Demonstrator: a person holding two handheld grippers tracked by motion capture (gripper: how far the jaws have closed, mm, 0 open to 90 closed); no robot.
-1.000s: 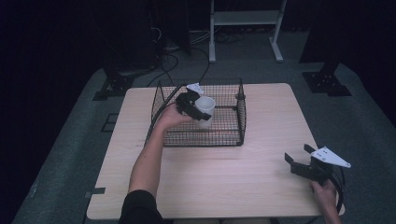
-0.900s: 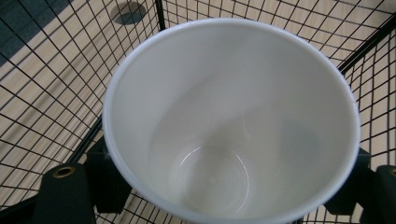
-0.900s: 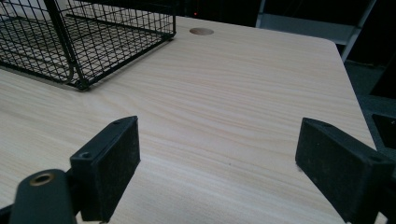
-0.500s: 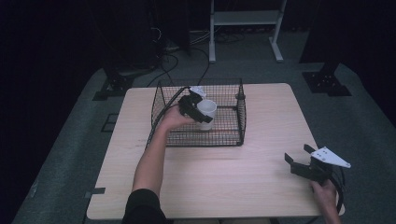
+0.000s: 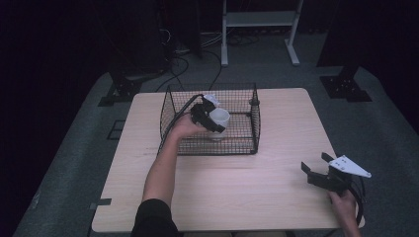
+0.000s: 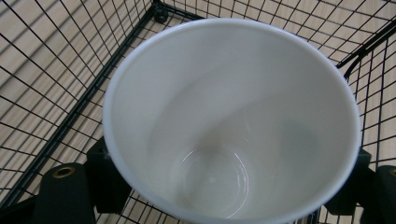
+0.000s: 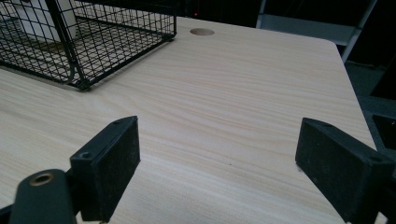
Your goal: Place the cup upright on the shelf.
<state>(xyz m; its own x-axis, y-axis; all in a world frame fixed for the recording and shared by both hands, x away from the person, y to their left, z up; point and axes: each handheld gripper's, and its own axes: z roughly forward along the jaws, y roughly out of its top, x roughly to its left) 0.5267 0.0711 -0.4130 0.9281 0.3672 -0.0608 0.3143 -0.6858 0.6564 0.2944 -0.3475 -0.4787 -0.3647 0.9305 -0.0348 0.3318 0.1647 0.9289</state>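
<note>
Left claw (image 5: 213, 120) is inside the black wire-mesh basket (image 5: 252, 129), jaws clamped either side of a plain white round cup (image 5: 220, 119), the person's left hand (image 5: 185, 126) reaching in over the basket's near wall. From the left gripper view we look straight down into the cup (image 6: 231, 126): smooth white walls, a round base at the bottom, nothing inside, and no print, logo or lettering to read. Black jaw pads press against its outer wall on both sides, and the mesh (image 6: 56, 60) shows all around with pale wood grain under it. Over at the near right corner of the light wooden worktop (image 5: 276, 187), the right claw (image 5: 316, 170) sits low in the person's right hand (image 5: 343, 205), jaws spread wide and gripping nothing. Its own view shows bare wood (image 7: 224, 102) between the two black pads, the basket's corner (image 7: 81, 81) up at the left, and a round hole (image 7: 201, 31) in the worktop beyond
</note>
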